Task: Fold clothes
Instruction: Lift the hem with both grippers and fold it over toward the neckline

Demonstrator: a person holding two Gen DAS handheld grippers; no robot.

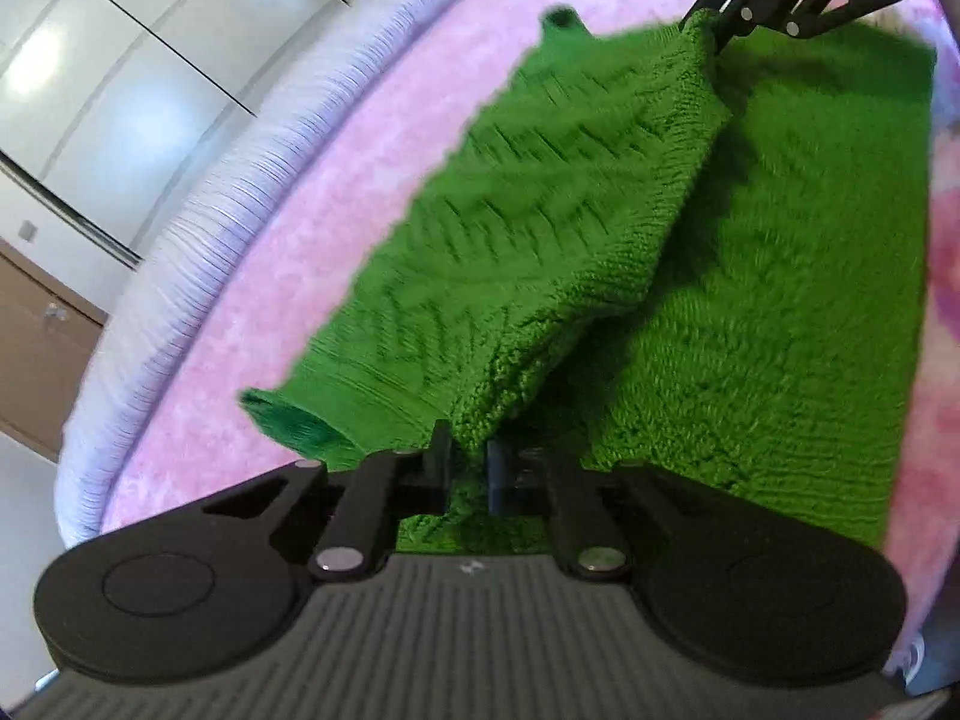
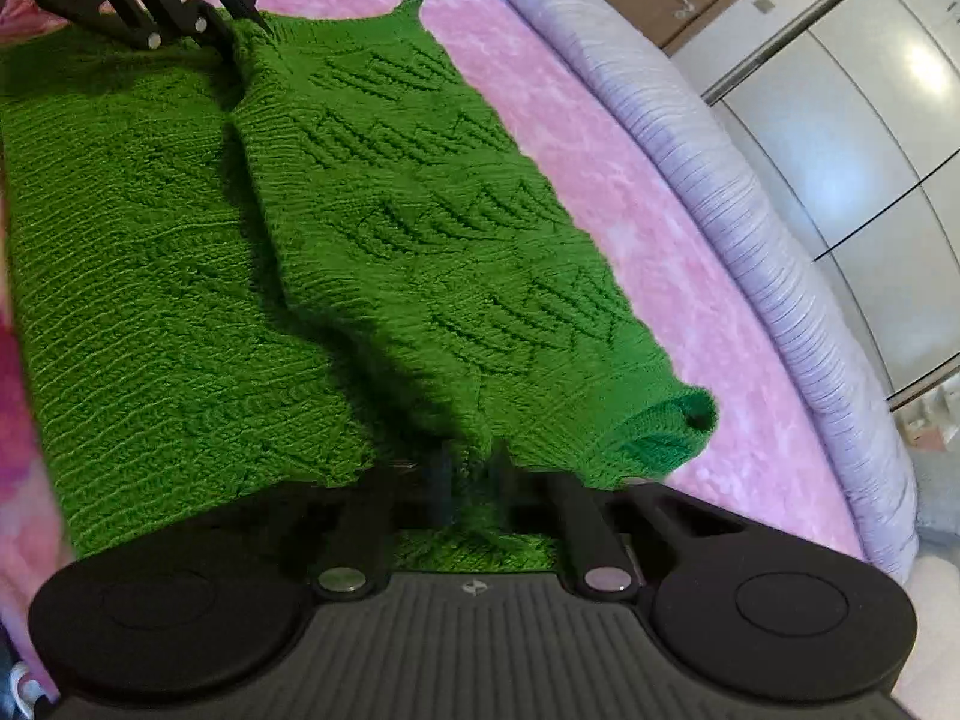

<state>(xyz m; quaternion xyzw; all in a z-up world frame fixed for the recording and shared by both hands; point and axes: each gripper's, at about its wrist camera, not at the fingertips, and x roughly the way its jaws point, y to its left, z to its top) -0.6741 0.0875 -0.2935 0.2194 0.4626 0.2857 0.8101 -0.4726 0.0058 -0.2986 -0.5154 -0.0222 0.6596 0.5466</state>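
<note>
A green knitted sweater (image 1: 750, 276) lies on a pink blanket (image 1: 336, 198). My left gripper (image 1: 468, 456) is shut on the sweater's edge close to the camera and holds a raised fold (image 1: 540, 210). My right gripper (image 1: 714, 30) shows at the top of the left wrist view, shut on the far end of that fold. In the right wrist view my right gripper (image 2: 474, 468) is shut on the sweater (image 2: 150, 252) near a sleeve cuff (image 2: 666, 426). My left gripper (image 2: 240, 30) pinches the far end at the top left. The fold (image 2: 420, 180) hangs between them.
The pink blanket (image 2: 630, 192) covers a bed with a pale lavender ribbed edge (image 1: 198, 228) (image 2: 750, 180). White cabinet doors (image 1: 90, 90) and wooden doors (image 1: 36, 336) stand beyond the bed. A pink-patterned patch (image 1: 945, 276) lies beside the sweater.
</note>
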